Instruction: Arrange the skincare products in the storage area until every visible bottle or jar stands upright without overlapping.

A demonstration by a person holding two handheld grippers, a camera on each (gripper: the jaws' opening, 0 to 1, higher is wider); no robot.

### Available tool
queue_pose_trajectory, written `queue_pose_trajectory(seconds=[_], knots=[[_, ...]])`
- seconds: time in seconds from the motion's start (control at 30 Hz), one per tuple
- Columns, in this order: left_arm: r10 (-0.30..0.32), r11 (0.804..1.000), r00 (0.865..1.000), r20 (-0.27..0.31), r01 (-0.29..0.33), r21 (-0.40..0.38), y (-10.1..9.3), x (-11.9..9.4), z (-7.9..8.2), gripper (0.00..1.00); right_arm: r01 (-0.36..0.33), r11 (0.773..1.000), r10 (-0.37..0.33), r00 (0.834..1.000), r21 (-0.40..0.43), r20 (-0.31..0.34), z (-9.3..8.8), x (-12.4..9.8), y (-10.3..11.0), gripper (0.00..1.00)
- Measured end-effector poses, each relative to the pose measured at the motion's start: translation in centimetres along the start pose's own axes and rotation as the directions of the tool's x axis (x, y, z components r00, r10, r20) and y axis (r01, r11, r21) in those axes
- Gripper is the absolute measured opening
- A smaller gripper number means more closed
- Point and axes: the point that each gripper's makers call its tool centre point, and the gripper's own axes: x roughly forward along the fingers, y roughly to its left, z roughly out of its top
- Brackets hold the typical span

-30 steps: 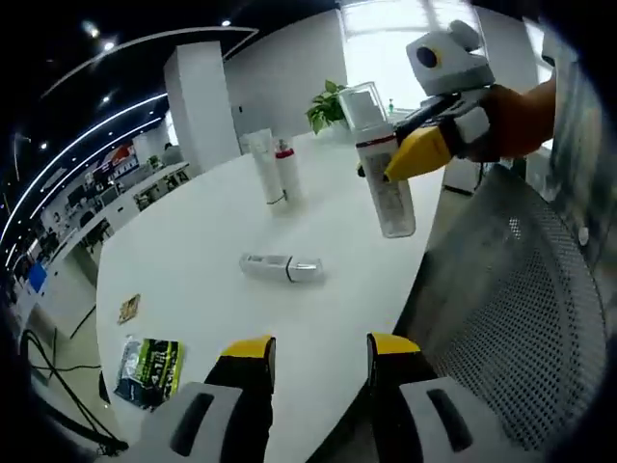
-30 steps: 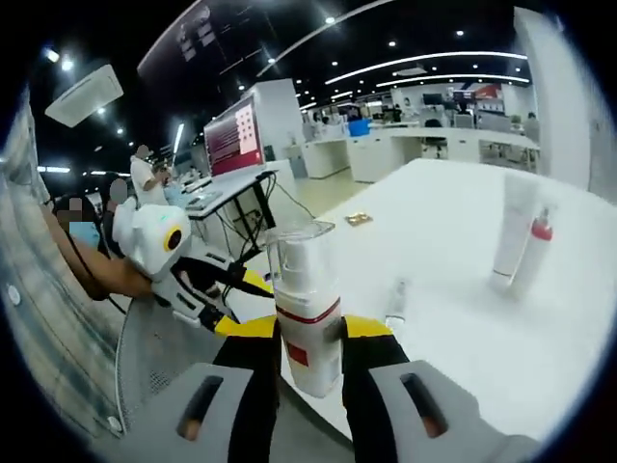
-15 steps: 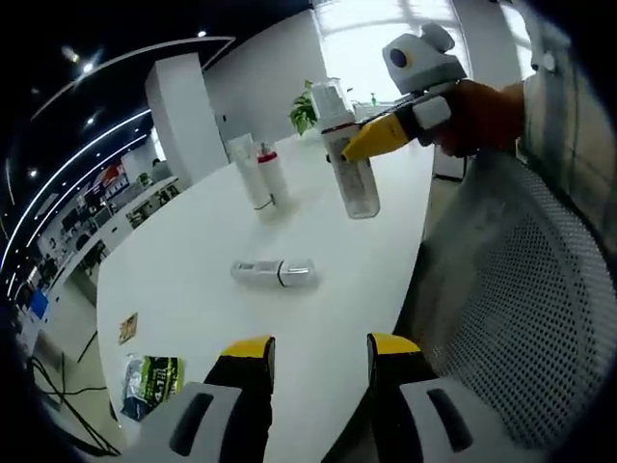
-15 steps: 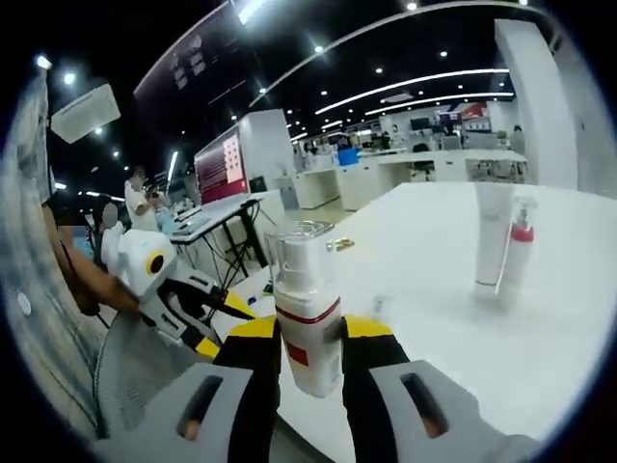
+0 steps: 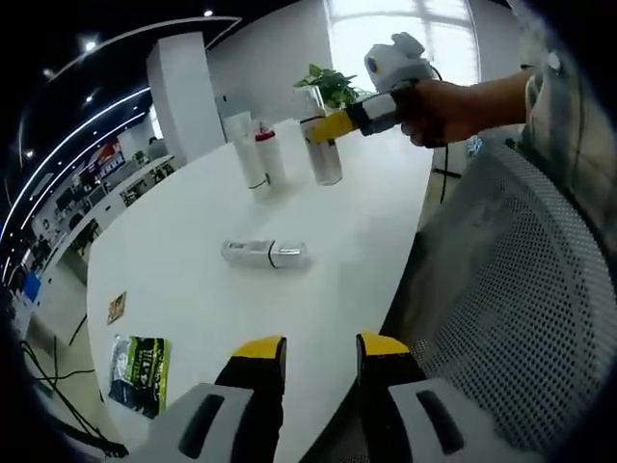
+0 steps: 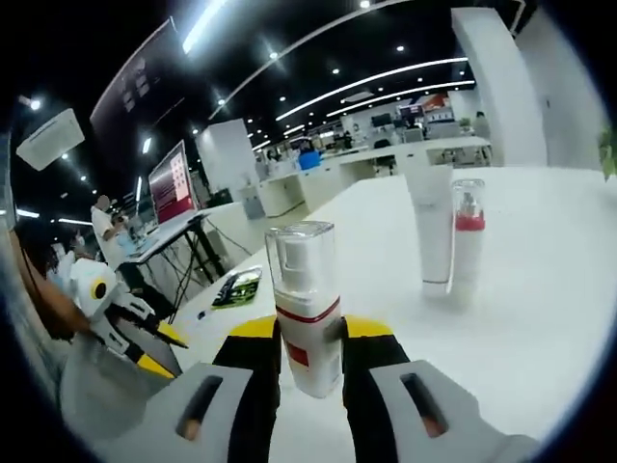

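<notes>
My right gripper [image 6: 308, 338] is shut on a clear spray bottle [image 6: 305, 304] with a red band, held upright; in the left gripper view that bottle [image 5: 324, 154] sits low over the white table [image 5: 193, 299], near a white tube [image 5: 243, 149] and a red-collared pump bottle [image 5: 269, 154] that stand upright side by side. The tube [image 6: 430, 227] and the pump bottle [image 6: 467, 236] stand ahead to the right of the held bottle. A small white bottle [image 5: 262, 254] lies on its side mid-table. My left gripper [image 5: 321, 349] is open and empty near the table's edge.
A green packet [image 5: 135, 362] and a small card [image 5: 118, 308] lie at the table's left end. A grey mesh chair [image 5: 521, 309] stands close on the right. A potted plant [image 5: 333, 87] is behind the bottles. Desks and people fill the office beyond.
The right gripper has carried the spray bottle away across the table and lower, close to the standing tube and pump bottle. The left gripper has stayed open near the edge.
</notes>
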Motion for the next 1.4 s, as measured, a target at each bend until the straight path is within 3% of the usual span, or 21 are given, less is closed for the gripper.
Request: queue_pose_trajectory(seconds=[0.13, 0.23, 0.47, 0.57, 0.63, 0.7, 0.83, 0.9, 1.0, 1.2, 1.4], knots=[[-0.060, 0.996, 0.998, 0.016, 0.061, -0.065, -1.0, 0.1, 0.4, 0.30, 0.022, 1.000, -0.022, 1.000, -0.017, 0.004, 0.9, 1.2, -2.2, 0.22], [-0.083, 0.996, 0.996, 0.027, 0.084, -0.030, -1.7, 0.2, 0.7, 0.31, 0.049, 0.999, -0.049, 0.999, -0.014, 0.018, 1.6, 1.9, -3.3, 0.22], [-0.028, 0.997, 1.000, 0.003, 0.028, -0.071, -0.1, -0.1, 0.1, 0.31, 0.040, 0.998, -0.041, 0.999, -0.038, -0.005, 0.9, 3.9, -4.2, 0.22], [-0.036, 0.995, 0.999, 0.026, 0.039, -0.092, -0.5, -0.2, 0.5, 0.31, 0.047, 0.998, -0.048, 0.998, -0.043, -0.031, 0.8, 4.8, -4.5, 0.22], [-0.021, 0.998, 1.000, 0.004, 0.021, -0.067, -0.3, -0.1, 0.0, 0.29, 0.034, 0.996, -0.037, 0.999, -0.086, -0.024, 1.2, 5.4, -4.3, 0.22], [-0.016, 0.996, 1.000, -0.010, 0.015, -0.092, -0.2, -0.1, -0.3, 0.29, 0.033, 0.994, -0.035, 0.999, -0.101, -0.024, 1.3, 5.9, -4.3, 0.22], [0.031, 0.996, 1.000, -0.003, -0.031, -0.084, 0.7, -0.6, -0.3, 0.28, 0.035, 0.996, -0.039, 0.999, -0.087, -0.038, 0.8, 6.6, -4.5, 0.22], [0.059, 0.994, 0.998, 0.002, -0.059, -0.097, 1.3, -0.8, -0.3, 0.27, 0.023, 0.996, -0.025, 1.000, -0.081, -0.013, 1.3, 6.7, -4.1, 0.22], [0.074, 0.989, 0.997, 0.006, -0.072, -0.126, 1.8, -1.0, -0.3, 0.27, 0.018, 0.992, -0.019, 1.000, -0.125, -0.008, 1.4, 7.2, -4.2, 0.22], [0.039, 0.994, 0.999, -0.009, -0.040, -0.103, 1.0, -0.7, -0.6, 0.25, 0.024, 0.995, -0.024, 1.000, -0.096, -0.006, 1.3, 7.3, -4.6, 0.22], [0.027, 0.991, 0.999, -0.028, -0.031, -0.134, 1.0, -0.4, -0.9, 0.23, 0.046, 0.992, -0.044, 0.999, -0.116, 0.021, 0.8, 6.9, -5.3, 0.22]])
